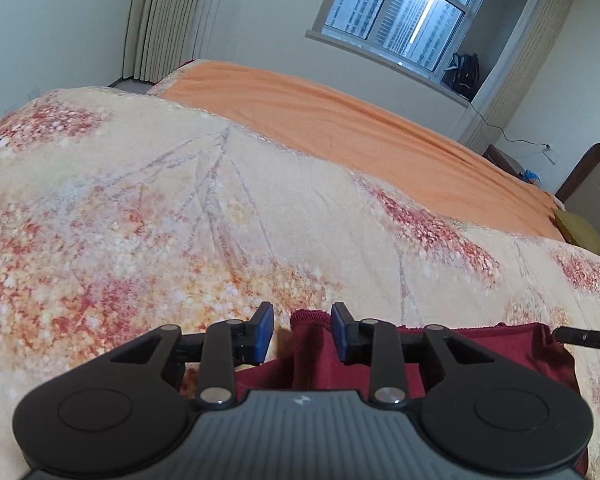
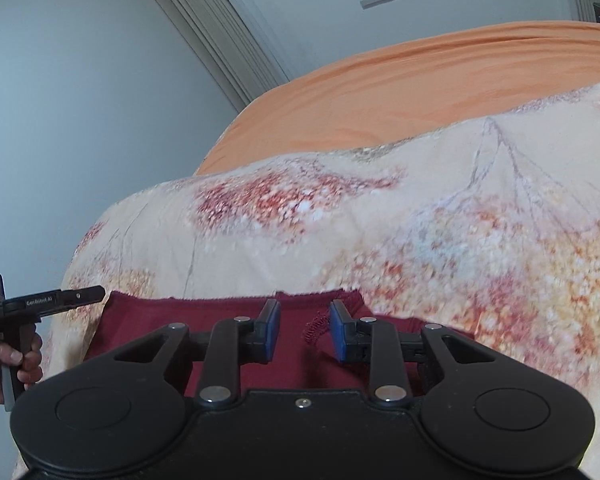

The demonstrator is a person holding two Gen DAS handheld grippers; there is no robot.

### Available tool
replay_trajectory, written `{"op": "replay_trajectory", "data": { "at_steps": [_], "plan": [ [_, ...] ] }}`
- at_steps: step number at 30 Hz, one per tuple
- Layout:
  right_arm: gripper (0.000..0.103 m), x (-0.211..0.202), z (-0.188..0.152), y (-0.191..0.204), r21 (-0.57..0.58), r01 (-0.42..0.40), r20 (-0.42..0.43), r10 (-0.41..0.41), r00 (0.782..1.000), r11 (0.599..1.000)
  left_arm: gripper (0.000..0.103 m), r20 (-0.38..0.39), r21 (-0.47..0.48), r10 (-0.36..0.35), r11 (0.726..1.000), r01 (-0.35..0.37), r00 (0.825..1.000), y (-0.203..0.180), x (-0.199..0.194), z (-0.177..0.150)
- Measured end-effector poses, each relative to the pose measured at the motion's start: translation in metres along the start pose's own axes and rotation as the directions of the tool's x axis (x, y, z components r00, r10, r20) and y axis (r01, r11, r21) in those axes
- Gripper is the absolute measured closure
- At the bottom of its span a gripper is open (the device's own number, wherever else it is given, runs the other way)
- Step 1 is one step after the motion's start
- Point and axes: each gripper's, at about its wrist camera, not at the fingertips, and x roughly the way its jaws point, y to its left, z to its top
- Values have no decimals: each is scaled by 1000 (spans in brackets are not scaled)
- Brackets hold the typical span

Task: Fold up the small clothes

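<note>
— Both pairs of fingers stand a little apart right now, with nothing pinched. On my left gripper (image 1: 302, 334) the blue pads (image 1: 265, 334) sit either side of a ridge of the red garment (image 1: 480, 344), but I see a gap on each side, so no grip.

— And your right hand?

— Same story. My right gripper (image 2: 304, 330) has its pads spread over the garment's top hem, where a frayed bit of red trim (image 2: 316, 328) hangs between them, loose and unclamped.

— Where is the garment lying?

— Flat on the floral blanket (image 1: 180, 208), at the near edge of the bed, right under both grippers. Its far edge runs fairly straight across from one side to the other. Beyond the blanket is an orange sheet (image 1: 340, 120), then the wall and a window (image 1: 400, 8).

— Which step are you at, then?

— My guess is the gap between folds: the cloth is laid down and let go. How many folds it has had I cannot tell; most of it is hidden under my grippers.

— What does the next move need?

— Fresh holds, I think: each gripper on an outer edge or corner, pinched firmly, then both carried over together so the fold lands square and the layers don't slide.
</note>
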Motion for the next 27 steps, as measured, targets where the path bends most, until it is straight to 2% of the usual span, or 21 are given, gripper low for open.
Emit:
{"op": "replay_trajectory", "data": {
  "at_steps": [4,7,10,12,16,18,21,23,27],
  "plan": [
    [70,-9,-16,2,22,-22,-14,22,1000,1000,67,-1,1,-23,1000,23,1000,-5,-14,-8],
    [70,-16,-33,4,30,-40,-39,41,998,999,63,-14,-2,-87,996,87,996,-13,-27,-23],
    [70,-28,-52,7,37,-59,-48,61,997,998,62,-47,-20,-199,980,198,979,-21,-39,-47],
    [68,-38,-65,8,40,-73,-52,75,996,997,59,-86,-10,-236,972,236,968,-26,-45,-67],
    [66,-56,-92,6,32,-63,-91,66,994,998,59,-183,63,-168,981,182,969,-30,-52,-112],
    [66,-66,-105,1,29,-35,-111,39,993,999,59,-201,67,-140,985,157,969,-25,-61,-129],
    [67,-88,-118,-11,55,14,-94,-9,996,998,59,-189,34,-114,992,123,975,-12,-82,-144],
    [66,-107,-122,-21,117,30,-58,-23,998,993,59,-165,-10,-111,994,111,980,-6,-98,-149],
    [61,-144,-133,-30,203,51,11,-55,998,978,53,-135,-33,-82,996,78,988,-1,-122,-155]
  ]
}}
